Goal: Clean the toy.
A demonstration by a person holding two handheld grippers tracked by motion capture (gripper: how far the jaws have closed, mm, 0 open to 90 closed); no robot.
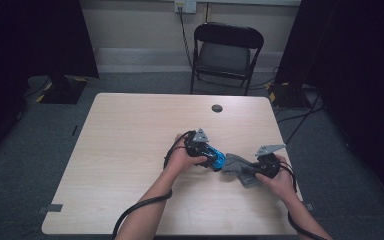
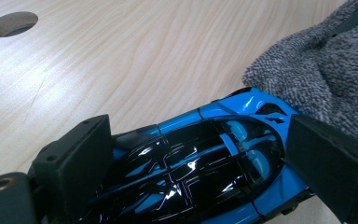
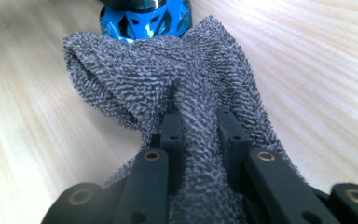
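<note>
High view: blue toy car at frame centre-right on table, long axis upper left to lower right, nose toward grey cloth; detail too small.
Left gripper view: left gripper jaws clamp car's sides; glossy blue body w/ black canopy, lower part cut off.
Right gripper view: right gripper jaws pinch bunched terry cloth; car mostly hidden behind it, top centre.
</note>
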